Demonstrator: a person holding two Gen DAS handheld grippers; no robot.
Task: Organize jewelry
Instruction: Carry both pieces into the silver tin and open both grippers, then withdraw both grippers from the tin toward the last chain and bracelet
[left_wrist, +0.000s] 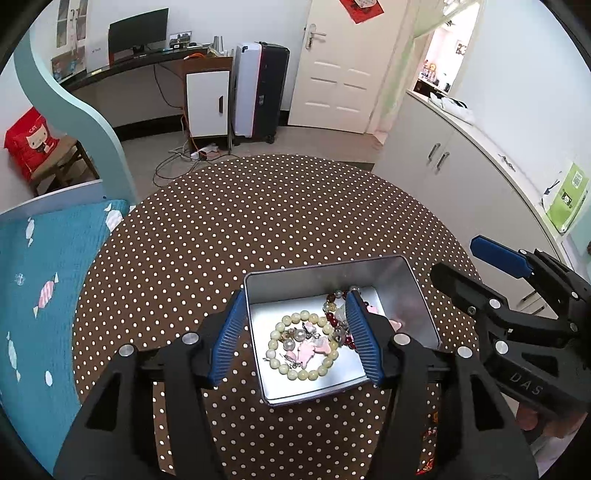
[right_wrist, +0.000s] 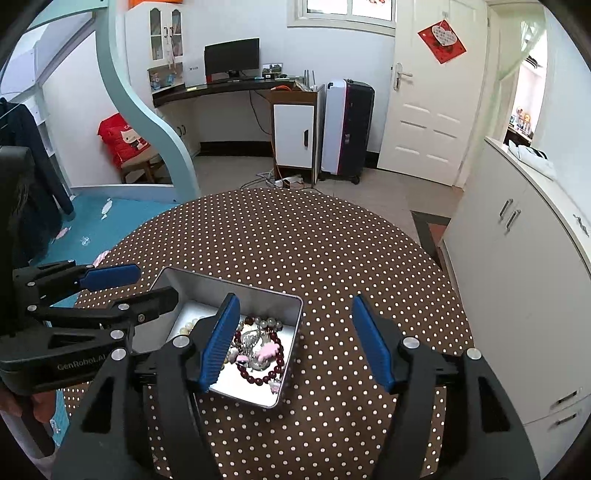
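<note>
A silver metal tin (left_wrist: 417, 291) (right_wrist: 255, 295) sits on the polka-dot round table (left_wrist: 258, 206) (right_wrist: 314, 236). Inside lie a cream bead bracelet (left_wrist: 275, 338), pink charms (left_wrist: 312, 349) (right_wrist: 267, 352) and a dark red bead bracelet (right_wrist: 258, 376) (left_wrist: 332, 319). My left gripper (left_wrist: 293, 334) is open and empty, held over the tin with its fingers astride the jewelry; it shows at the left of the right wrist view (right_wrist: 129, 286). My right gripper (right_wrist: 295, 339) is open and empty, over the tin's right wall; it shows at the right of the left wrist view (left_wrist: 465, 266).
A bed with a teal cover (left_wrist: 44, 280) lies left of the table. White cabinets (right_wrist: 517, 266) stand to the right. A desk with a monitor (right_wrist: 231, 59), a suitcase (right_wrist: 347, 129) and a door (right_wrist: 428, 92) are at the back.
</note>
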